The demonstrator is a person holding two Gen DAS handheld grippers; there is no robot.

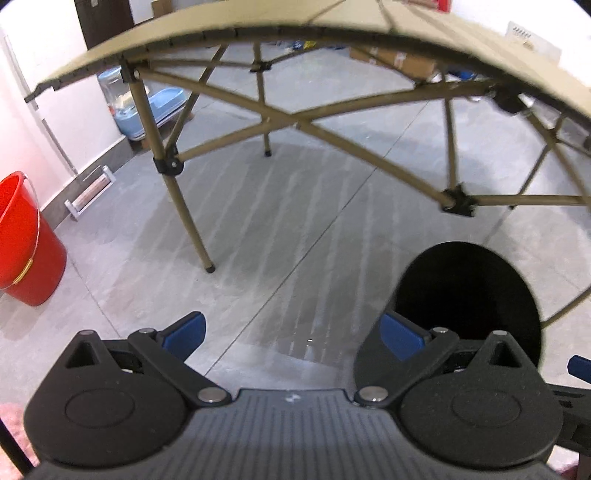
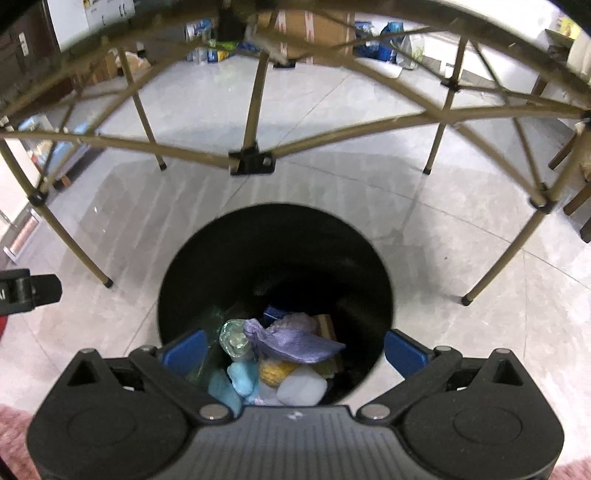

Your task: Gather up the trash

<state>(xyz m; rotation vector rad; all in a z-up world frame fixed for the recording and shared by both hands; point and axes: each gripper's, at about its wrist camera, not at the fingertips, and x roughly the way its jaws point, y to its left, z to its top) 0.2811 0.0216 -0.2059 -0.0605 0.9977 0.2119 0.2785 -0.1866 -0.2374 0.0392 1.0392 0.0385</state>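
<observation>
1. The right gripper (image 2: 293,350) hangs directly over a black trash bin (image 2: 275,236) on the grey tiled floor (image 2: 443,229), its blue-padded fingers (image 2: 184,349) spread wide apart with nothing between them.
2. Inside the bin lies a heap of collected trash: a crumpled purple wrapper (image 2: 295,341) on top, a clear plastic piece (image 2: 233,338) beside it to the left, light blue scraps (image 2: 236,380) and a pale whitish lump (image 2: 301,387) nearer the camera, and something yellow (image 2: 275,371) under the purple wrapper.
3. The left gripper (image 1: 291,334) points at bare floor just to the left of the same bin (image 1: 465,288), its fingers (image 1: 186,332) likewise wide apart and holding nothing.
4. A tan folding table (image 1: 258,37) with crossed metal legs (image 1: 295,118) stands just behind the bin, spanning both views.
5. A red bucket (image 1: 26,240) sits by the white wall at the far left of the left wrist view.
6. Cardboard boxes (image 2: 314,26) and assorted clutter line the floor beyond the table.
</observation>
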